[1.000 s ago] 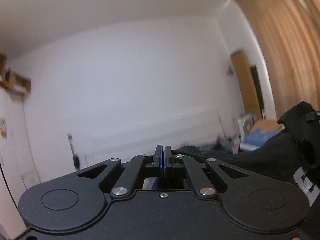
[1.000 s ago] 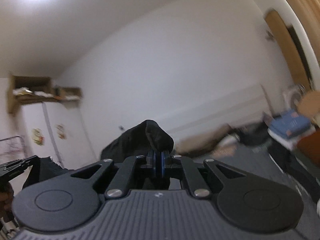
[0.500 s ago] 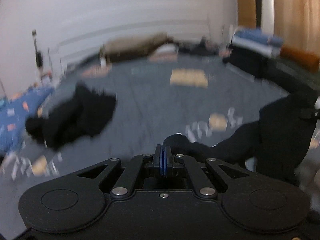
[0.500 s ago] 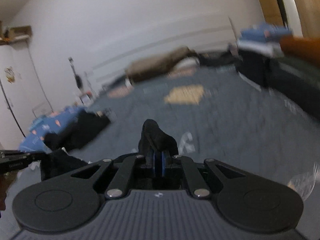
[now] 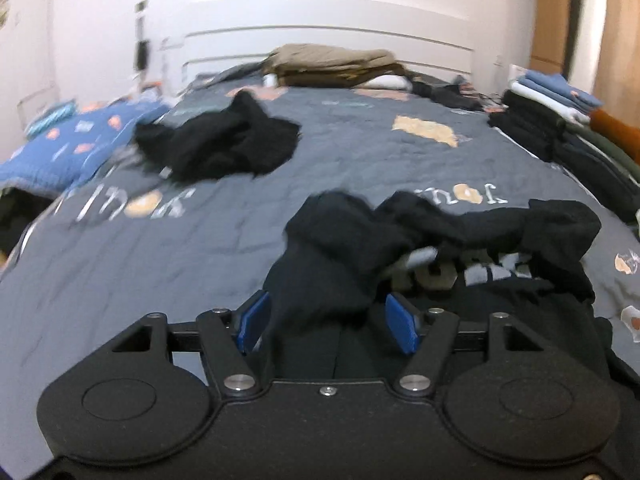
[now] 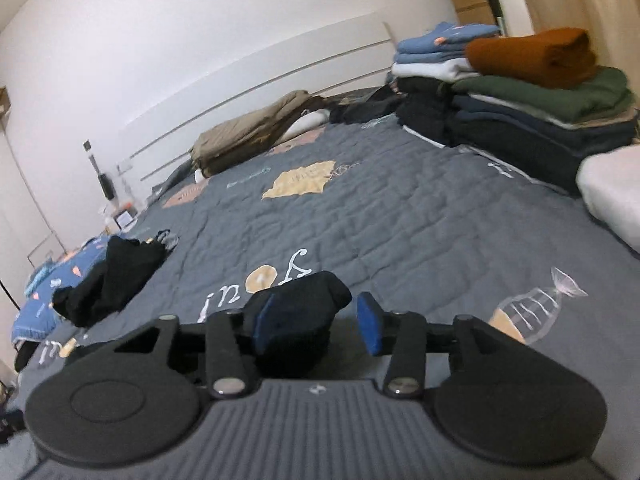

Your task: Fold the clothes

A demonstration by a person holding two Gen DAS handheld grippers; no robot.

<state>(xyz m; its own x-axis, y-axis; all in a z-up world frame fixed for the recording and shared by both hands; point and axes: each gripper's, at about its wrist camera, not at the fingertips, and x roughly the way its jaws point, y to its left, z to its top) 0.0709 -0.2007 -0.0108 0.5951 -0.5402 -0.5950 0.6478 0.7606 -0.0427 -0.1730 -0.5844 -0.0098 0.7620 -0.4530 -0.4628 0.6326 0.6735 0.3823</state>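
Jaws on both tools stand wide apart: the left gripper (image 5: 327,322) has a bunched fold of the black garment (image 5: 440,236) lying loose between its blue pads (image 5: 402,322), and the right gripper (image 6: 316,322) likewise straddles a black cloth end (image 6: 298,312). The garment lies crumpled on the grey quilt (image 5: 160,240), its length running left to right in the left wrist view.
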